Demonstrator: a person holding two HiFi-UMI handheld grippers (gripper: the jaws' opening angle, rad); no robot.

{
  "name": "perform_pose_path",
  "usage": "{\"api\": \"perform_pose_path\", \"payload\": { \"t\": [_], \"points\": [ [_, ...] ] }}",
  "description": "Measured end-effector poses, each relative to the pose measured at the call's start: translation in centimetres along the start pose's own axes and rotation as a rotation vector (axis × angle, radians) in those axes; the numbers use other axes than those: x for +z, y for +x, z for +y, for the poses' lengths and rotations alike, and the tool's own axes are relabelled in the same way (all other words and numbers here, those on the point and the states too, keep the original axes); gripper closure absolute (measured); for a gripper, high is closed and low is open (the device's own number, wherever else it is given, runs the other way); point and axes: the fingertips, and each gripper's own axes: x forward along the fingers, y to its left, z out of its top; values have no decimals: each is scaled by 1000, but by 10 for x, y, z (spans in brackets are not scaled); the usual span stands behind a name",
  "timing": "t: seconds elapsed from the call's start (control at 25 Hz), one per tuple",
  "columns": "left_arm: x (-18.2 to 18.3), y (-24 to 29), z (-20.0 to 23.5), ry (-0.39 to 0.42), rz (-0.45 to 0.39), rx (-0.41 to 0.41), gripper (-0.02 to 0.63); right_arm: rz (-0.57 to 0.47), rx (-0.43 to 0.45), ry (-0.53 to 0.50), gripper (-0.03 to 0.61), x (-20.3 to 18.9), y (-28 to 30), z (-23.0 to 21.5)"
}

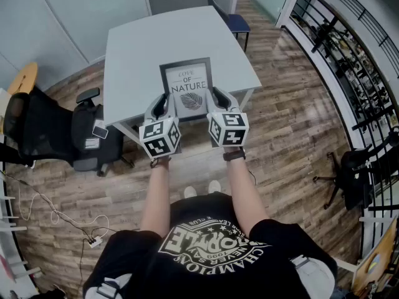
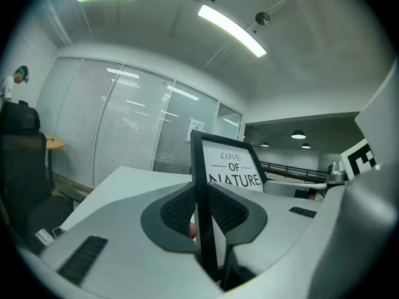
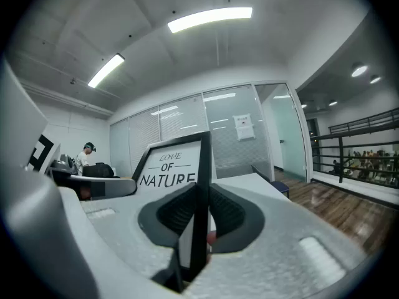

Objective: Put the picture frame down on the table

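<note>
**Two-handed hold on the picture frame (image 1: 187,87) over the near part of the pale grey surface (image 1: 143,42).** The left gripper (image 1: 163,103) has its jaws closed on the frame's left edge, and the right gripper (image 1: 218,98) has its jaws closed on the right edge. The frame stands roughly upright between them with its print towards the person, and it is not yet laid down. Whether its lower edge touches the surface cannot be told.

**Risks, as judged.** Each grip bears only on a thin black moulding, so releasing one side ahead of the other would likely let the frame swing or drop. The frame sits close to the near rim of the surface, so setting it down short of that rim could tip it to the floor. No rear stand is visible, so if left upright it may topple.

**Views compared.** Only the head view gives the frame's place over the surface, with an office chair (image 1: 87,136) at the left and a blue chair (image 1: 235,22) at the far end. Only the gripper views show the ribbed jaw faces pressed on either side of the moulding. The right gripper view adds a distant person (image 3: 85,154) at the left of the room
</note>
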Motion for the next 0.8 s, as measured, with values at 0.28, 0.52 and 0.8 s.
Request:
{"api": "perform_pose_path", "payload": {
  "t": [0.28,0.52,0.8],
  "points": [
    [-12,-24,9,-28,-6,-32,546,-15,-62,-8,515,-12,-18,21],
    [-31,-18,-2,-38,22,-84,546,-4,-98,4,514,-28,-33,9],
    [-39,17,-24,-35,47,-99,546,6,-120,43,514,-35,-24,-30]
  ]
}}
